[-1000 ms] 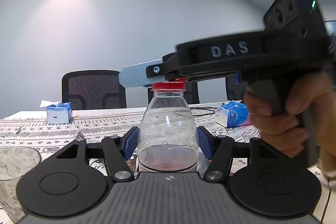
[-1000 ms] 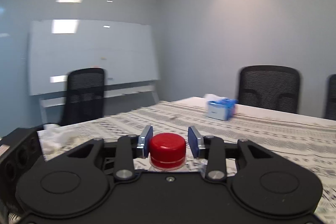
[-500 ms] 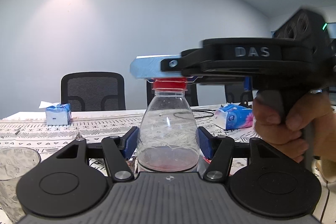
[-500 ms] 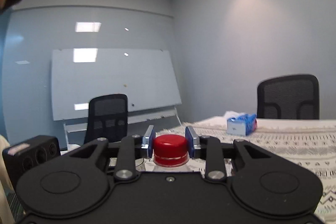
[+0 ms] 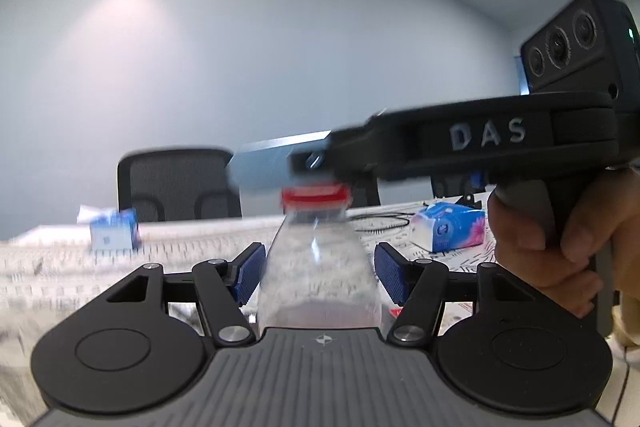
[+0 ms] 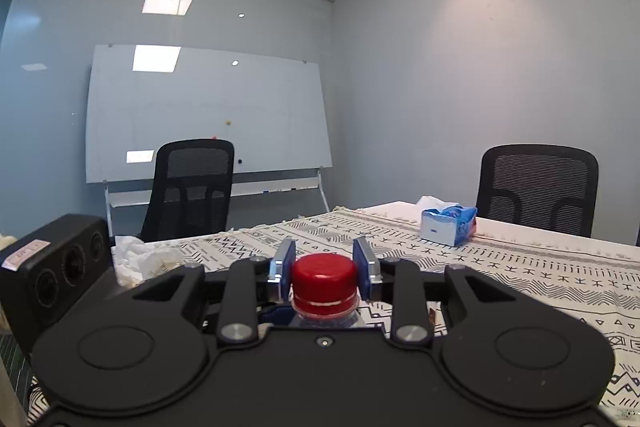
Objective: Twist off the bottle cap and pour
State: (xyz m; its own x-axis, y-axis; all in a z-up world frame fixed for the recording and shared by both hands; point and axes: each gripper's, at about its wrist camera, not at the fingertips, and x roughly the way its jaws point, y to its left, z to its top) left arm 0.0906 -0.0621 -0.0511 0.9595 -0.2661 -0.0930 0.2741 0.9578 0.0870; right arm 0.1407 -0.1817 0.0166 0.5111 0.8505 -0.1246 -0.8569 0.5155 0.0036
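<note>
1. The step in hand appears to be the uncapping: the clear plastic bottle (image 5: 318, 267), with a shallow layer of reddish liquid at its bottom, stands upright over the black-and-white patterned tablecloth (image 6: 520, 267), and its red screw cap (image 6: 324, 281) sits on the neck.

2. The left gripper (image 5: 318, 273) brackets the bottle's body with its blue pads (image 5: 249, 277). The view is blurred, and a sliver of gap seems to show on each side, so whether it clamps the bottle cannot be told.

3. The right gripper (image 6: 323, 267), held in a person's hand (image 5: 560, 239), comes in from the side at cap height. Its jaws stand narrow, one on each side of the cap and very near it; firm contact cannot be confirmed.

4. The cap looks seated, with its tamper ring just below, so the pour has not begun.

5. The next move likely calls for the right jaws to pinch the cap squarely and twist while the left steadies the bottle against turning.

6. A blue tissue pack (image 6: 448, 225) lies well apart on the table.
</note>
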